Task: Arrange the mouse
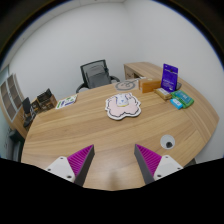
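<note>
A small white mouse (168, 143) lies on the wooden table (100, 130), just right of my right finger and slightly ahead of it. A pale mouse mat with a cartoon print (123, 106) lies at the table's middle, well beyond the fingers. My gripper (113, 156) is open and empty above the table's near edge, its purple-padded fingers (76, 160) spread wide. Nothing stands between them.
A black office chair (97, 75) stands behind the table. A purple box (170, 75) and a teal packet (180, 99) lie at the far right. Books and small items (45, 100) sit at the far left.
</note>
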A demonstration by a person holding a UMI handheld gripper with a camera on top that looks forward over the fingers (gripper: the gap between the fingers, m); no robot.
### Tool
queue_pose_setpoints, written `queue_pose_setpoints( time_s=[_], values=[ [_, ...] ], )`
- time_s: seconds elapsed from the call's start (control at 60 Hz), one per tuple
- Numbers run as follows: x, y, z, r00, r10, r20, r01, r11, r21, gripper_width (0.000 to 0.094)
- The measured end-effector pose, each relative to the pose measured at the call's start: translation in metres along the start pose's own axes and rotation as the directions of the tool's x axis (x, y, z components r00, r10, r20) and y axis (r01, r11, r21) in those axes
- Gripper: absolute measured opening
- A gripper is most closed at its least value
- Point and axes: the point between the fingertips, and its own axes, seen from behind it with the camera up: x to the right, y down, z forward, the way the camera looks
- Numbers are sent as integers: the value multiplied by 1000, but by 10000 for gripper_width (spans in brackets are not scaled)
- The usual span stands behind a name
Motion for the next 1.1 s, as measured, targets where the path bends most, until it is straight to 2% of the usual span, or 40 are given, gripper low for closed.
queue_pose_setpoints(
  time_s=[0.083,0.1,0.2,0.333,0.5,0.65,0.817,1.1],
  values=[
    [-1,28,-52,1000,-14,-10,14,1000,2,833],
    [8,20,-40,1000,-20,-5,20,1000,-1,833],
    [17,34,-81,1000,-16,-17,16,1000,16,834],
    [40,35,-98,999,47,24,-48,998,34,831],
    [96,44,-99,984,131,122,-133,991,6,831],
    [159,61,-115,984,120,134,-118,993,-17,828],
    [203,40,-134,986,48,161,-53,998,27,832],
    [213,-6,-128,978,22,206,-38,997,74,829]
  ],
)
